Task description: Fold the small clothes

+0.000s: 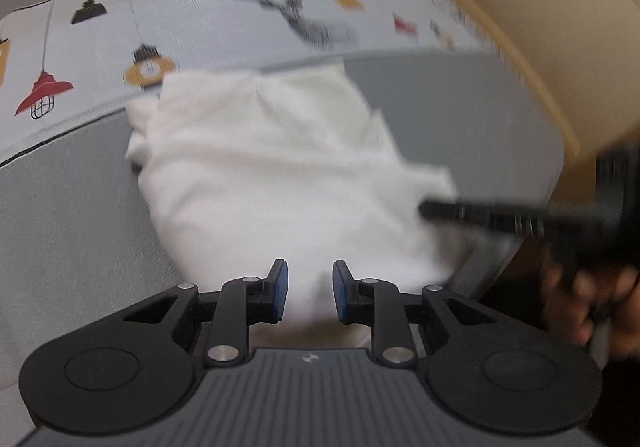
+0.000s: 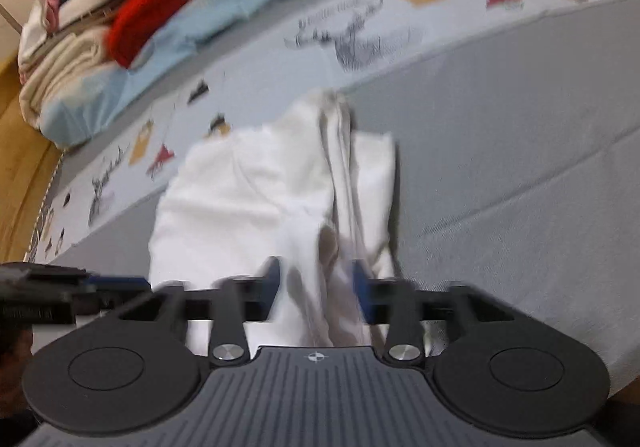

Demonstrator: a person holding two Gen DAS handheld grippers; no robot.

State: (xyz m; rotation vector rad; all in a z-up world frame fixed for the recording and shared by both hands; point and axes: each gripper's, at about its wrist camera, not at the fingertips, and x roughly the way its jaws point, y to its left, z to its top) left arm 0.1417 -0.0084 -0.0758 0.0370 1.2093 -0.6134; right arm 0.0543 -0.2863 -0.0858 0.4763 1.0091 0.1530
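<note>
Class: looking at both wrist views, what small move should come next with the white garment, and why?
Probably the left hand-held gripper should close on the near hem of the white garment: its jaws stand open over the cloth, and cloth already lies between the right hand-held gripper jaws.
</note>
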